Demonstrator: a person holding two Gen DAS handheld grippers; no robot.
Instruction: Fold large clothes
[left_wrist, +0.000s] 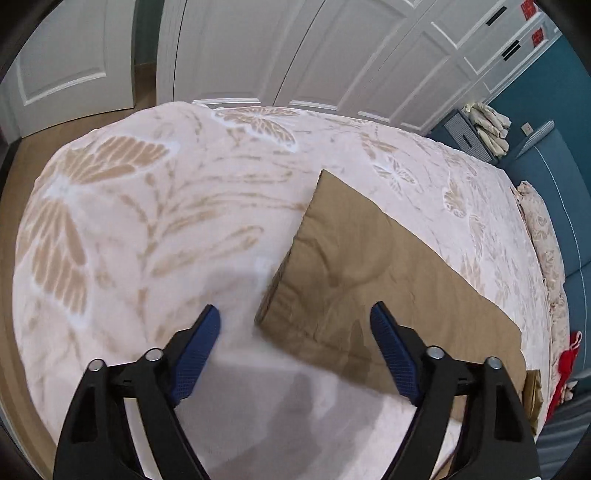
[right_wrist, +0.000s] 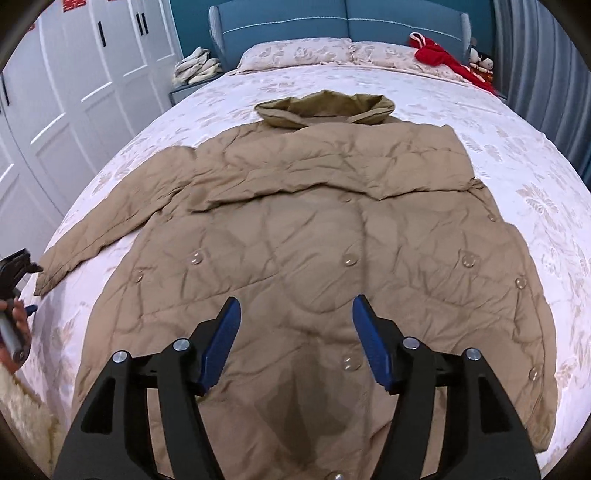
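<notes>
Right now a big tan coat (right_wrist: 310, 229) lies flat on the bed (right_wrist: 517, 122), front side up, with its buttons showing. Its collar (right_wrist: 325, 109) points toward the pillows (right_wrist: 306, 53) and the blue headboard (right_wrist: 343, 26). One sleeve (right_wrist: 110, 214) sticks out to the side, and the other is folded across the chest.

The right gripper (right_wrist: 296, 317) hangs over the lower middle of the coat. Its blue jaws are wide apart and hold nothing. The coat is under them and between them.

The left gripper (left_wrist: 295, 325) is above the end of the stretched-out sleeve (left_wrist: 369, 273). Its jaws are wide apart too, with nothing in them. The sleeve's near corner sits between the jaws, nearer the right-hand one. White closet doors (left_wrist: 295, 55) stand behind the bed.
</notes>
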